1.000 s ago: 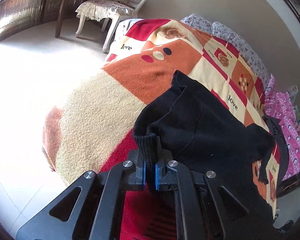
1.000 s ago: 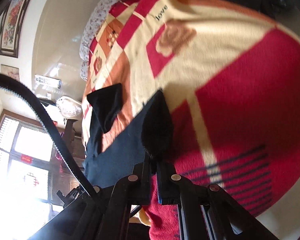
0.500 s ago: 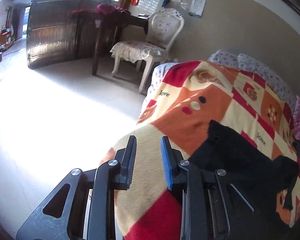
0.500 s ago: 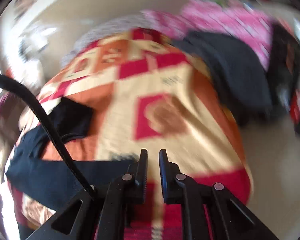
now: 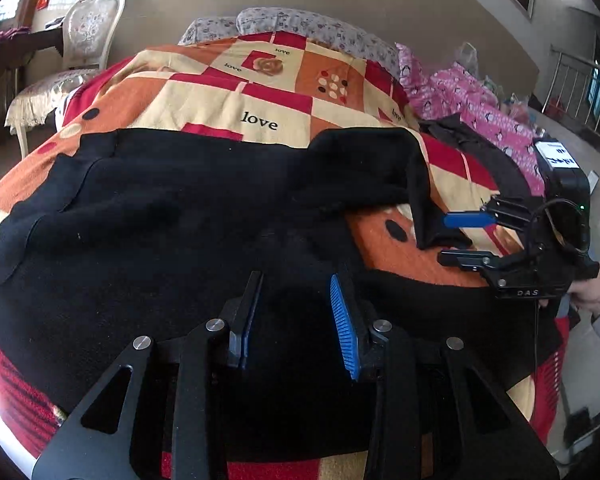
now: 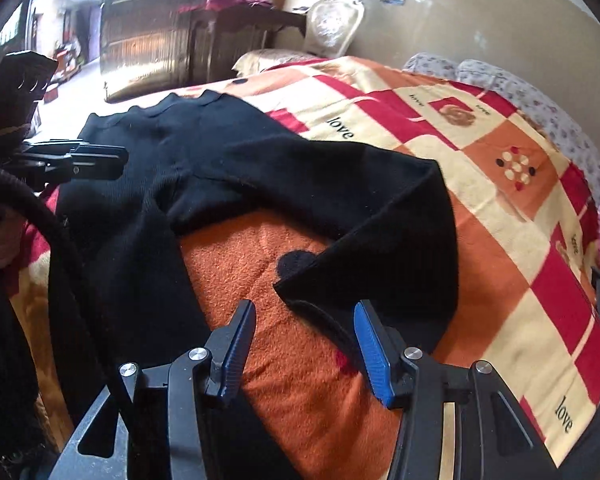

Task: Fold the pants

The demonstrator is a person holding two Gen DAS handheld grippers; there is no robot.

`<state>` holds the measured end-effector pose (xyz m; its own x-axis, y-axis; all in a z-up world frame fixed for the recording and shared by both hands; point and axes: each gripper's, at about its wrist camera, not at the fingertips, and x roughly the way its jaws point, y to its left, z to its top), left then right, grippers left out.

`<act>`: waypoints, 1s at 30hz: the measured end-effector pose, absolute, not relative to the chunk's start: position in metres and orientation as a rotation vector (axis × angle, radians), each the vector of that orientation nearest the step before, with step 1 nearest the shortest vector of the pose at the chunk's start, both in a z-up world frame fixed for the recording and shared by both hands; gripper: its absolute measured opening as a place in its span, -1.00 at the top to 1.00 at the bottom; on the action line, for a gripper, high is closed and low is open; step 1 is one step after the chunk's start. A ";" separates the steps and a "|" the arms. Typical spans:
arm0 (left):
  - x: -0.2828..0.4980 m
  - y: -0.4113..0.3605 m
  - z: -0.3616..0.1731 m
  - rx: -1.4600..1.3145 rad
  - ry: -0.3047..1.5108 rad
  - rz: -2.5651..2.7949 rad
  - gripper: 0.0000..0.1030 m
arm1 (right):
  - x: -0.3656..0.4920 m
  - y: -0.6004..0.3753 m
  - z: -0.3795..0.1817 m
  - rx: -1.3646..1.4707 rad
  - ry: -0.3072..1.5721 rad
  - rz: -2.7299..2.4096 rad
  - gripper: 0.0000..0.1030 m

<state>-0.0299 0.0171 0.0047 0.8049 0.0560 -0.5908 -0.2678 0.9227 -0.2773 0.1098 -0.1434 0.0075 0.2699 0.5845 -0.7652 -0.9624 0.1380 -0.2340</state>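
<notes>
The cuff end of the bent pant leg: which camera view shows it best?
The right wrist view. There the cuff end lies close before the open right hand-held gripper, edge plain against the orange blanket. The left wrist view shows the same cuff small, far right, at the right hand-held gripper's fingertips.

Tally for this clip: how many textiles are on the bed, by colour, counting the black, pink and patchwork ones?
Black knit pants: 1
Pink penguin-print cloth: 1
Red, orange and cream patchwork blanket: 1
Total: 3
</notes>
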 end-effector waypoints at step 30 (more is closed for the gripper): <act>-0.036 0.036 -0.006 -0.478 0.627 0.198 0.36 | 0.051 -0.264 0.254 0.048 0.569 1.194 0.87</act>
